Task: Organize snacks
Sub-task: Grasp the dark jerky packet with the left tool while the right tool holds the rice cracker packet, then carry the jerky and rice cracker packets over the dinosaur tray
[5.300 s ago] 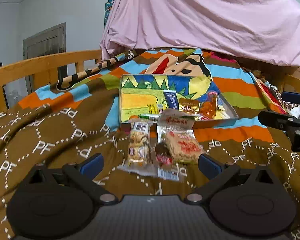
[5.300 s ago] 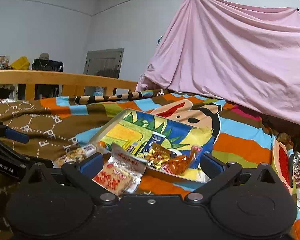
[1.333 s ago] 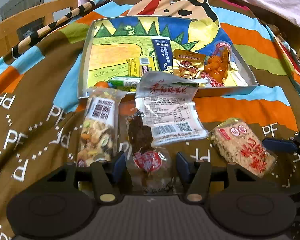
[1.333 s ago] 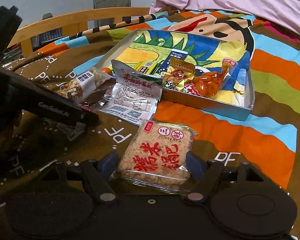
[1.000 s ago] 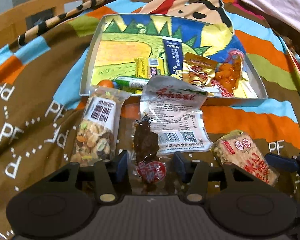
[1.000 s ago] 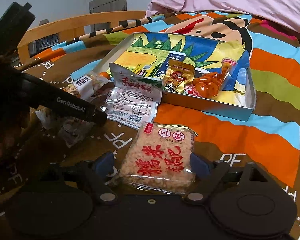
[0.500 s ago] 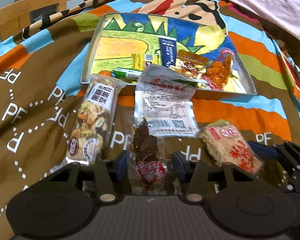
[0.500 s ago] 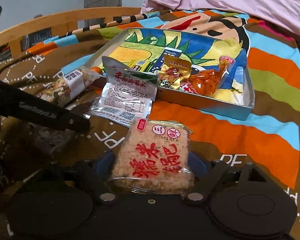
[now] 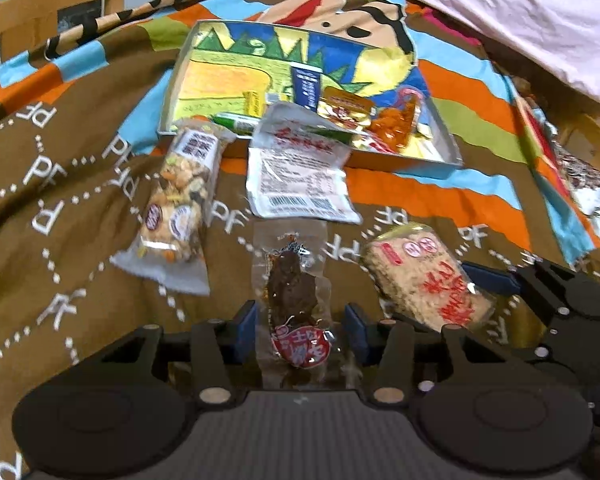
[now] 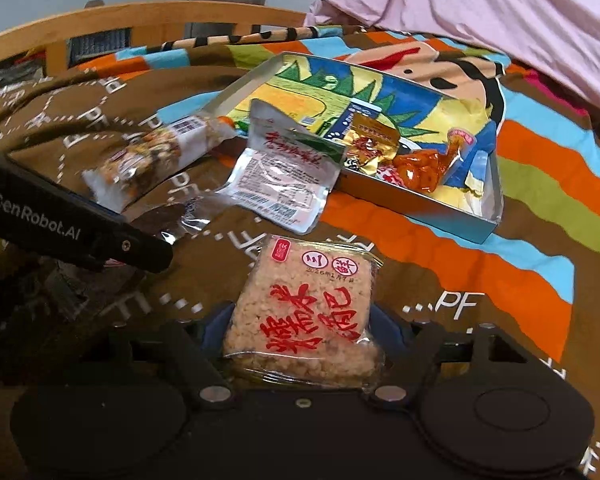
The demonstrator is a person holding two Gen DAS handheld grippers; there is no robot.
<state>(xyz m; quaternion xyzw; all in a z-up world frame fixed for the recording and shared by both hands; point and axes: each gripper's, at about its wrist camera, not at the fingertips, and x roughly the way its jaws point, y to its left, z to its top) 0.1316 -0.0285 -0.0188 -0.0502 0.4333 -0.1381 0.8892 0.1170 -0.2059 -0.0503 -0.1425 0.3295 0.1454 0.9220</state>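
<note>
My left gripper (image 9: pixel 300 330) is shut on a clear packet of dark dried meat (image 9: pixel 294 296) with a red round label, held just above the blanket. My right gripper (image 10: pixel 302 338) is shut on a rice-cake packet (image 10: pixel 308 312) with red characters; the packet also shows in the left wrist view (image 9: pixel 428 276). A nut bar (image 9: pixel 178 204) and a white flat packet (image 9: pixel 298 172) lie on the blanket before a metal tray (image 9: pixel 446 148). The tray holds several snacks, among them a blue stick (image 9: pixel 308 86), a gold packet (image 9: pixel 346 110) and an orange packet (image 9: pixel 398 118).
A brown and striped blanket (image 9: pixel 60 200) covers the bed. A wooden bed rail (image 10: pixel 140 26) runs along the back left. A pink sheet (image 10: pixel 480 4) hangs behind the tray. The left gripper's arm (image 10: pixel 72 220) crosses the left of the right wrist view.
Both grippers closed on their packets and drew back from the tray. The meat packet and the rice cake have come up off the blanket with them.
</note>
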